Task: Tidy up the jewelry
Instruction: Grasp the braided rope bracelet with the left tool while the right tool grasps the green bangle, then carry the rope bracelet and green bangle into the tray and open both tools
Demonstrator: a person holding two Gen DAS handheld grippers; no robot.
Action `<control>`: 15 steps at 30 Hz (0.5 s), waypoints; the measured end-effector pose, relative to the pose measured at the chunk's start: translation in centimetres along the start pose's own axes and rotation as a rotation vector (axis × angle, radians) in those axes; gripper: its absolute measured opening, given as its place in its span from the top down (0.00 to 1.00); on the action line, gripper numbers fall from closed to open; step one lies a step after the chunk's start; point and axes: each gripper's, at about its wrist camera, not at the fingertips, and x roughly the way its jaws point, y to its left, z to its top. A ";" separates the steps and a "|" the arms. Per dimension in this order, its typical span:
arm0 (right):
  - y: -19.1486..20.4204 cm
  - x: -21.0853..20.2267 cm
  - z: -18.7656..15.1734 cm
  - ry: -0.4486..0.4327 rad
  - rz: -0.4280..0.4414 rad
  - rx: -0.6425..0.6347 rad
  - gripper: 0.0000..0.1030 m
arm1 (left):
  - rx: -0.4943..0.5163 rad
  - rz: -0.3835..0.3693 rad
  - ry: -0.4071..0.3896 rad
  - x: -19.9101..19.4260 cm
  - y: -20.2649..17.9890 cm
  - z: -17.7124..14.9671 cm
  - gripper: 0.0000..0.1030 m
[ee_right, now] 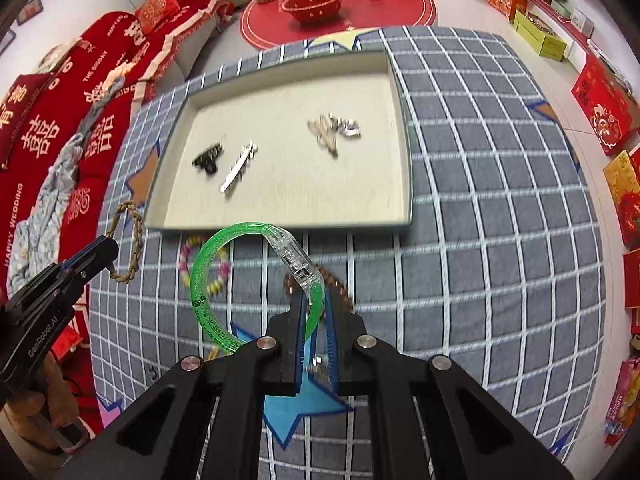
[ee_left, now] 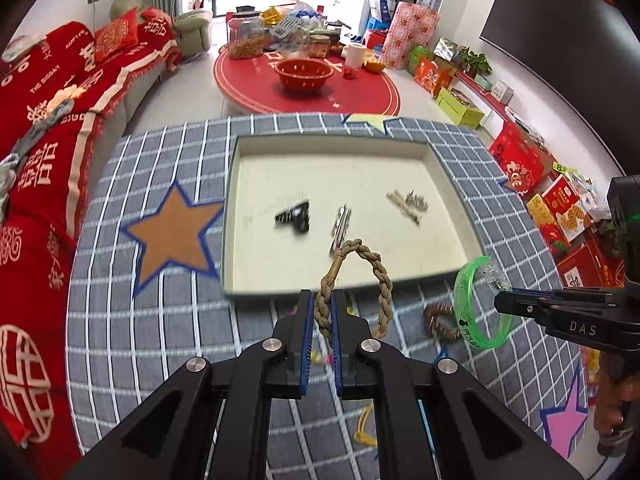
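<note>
We hold two bracelets above the near edge of the shallow tray [ee_left: 352, 142]. The left gripper [ee_left: 321, 308] has its fingers closed on a braided rope bracelet [ee_left: 380, 276]; the right gripper [ee_right: 313, 312] clamps a green plastic bangle [ee_right: 208, 276]. In the tray lie a black hair claw [ee_right: 207, 158], a silver hair clip [ee_right: 238, 170] and small metal pieces [ee_right: 334, 130]. A beaded bracelet [ee_left: 438, 322] rests on the checked counter [ee_left: 160, 320].

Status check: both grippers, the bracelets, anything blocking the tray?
Left hand-held gripper shut on braided rope bracelet. Right hand-held gripper shut on green bangle. Tray ahead, nothing blocking.
</note>
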 end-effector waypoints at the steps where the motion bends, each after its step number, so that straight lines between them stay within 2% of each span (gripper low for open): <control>1: -0.1 0.0 0.6 -0.004 0.001 0.000 0.90 | 0.004 0.002 -0.004 0.2 -0.2 0.5 0.79; 15: -1.9 1.4 8.5 -0.047 0.004 0.056 0.90 | -0.042 0.039 -0.004 4.6 -0.5 6.1 0.79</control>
